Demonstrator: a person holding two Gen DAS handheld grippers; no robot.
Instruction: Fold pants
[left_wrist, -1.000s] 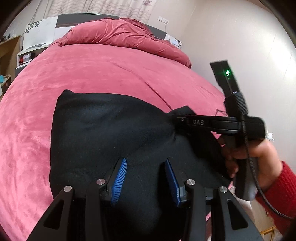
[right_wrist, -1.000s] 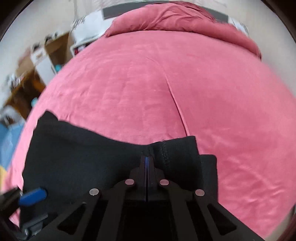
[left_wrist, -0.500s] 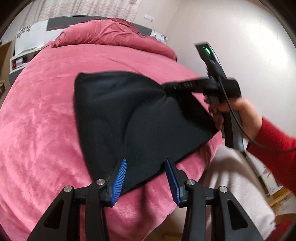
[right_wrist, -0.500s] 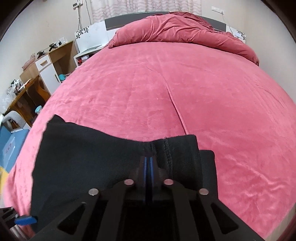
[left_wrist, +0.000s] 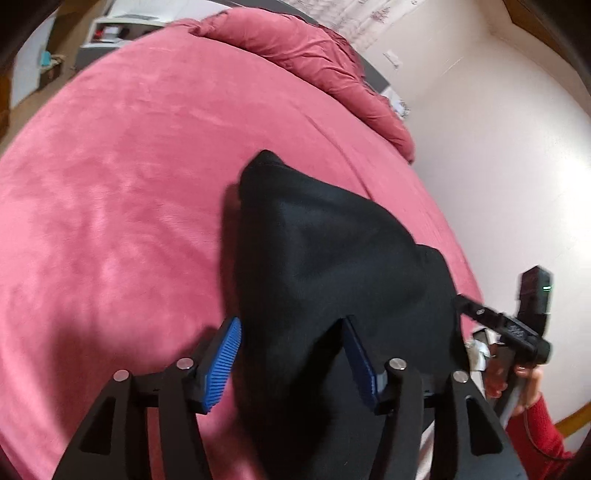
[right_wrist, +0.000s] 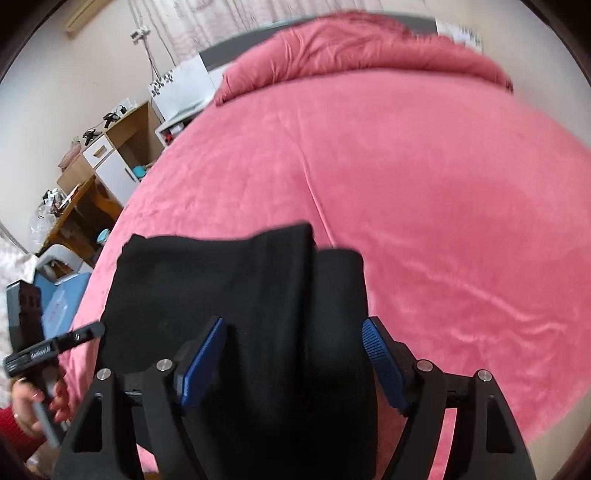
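Pink plush bedding (right_wrist: 424, 177) covers a wide bed and gives us a soft, flat place to fold. Our black pants (left_wrist: 332, 266) lie folded near its front edge. Both the left gripper (left_wrist: 291, 358) and the right gripper (right_wrist: 291, 358) hover over them, jaws apart, holding nothing, likely readying another fold.

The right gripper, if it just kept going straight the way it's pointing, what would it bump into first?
Most likely the black pants: they lie folded on the pink bed, directly between and ahead of the right gripper, whose jaws stand open. How near the cloth is cannot be told.
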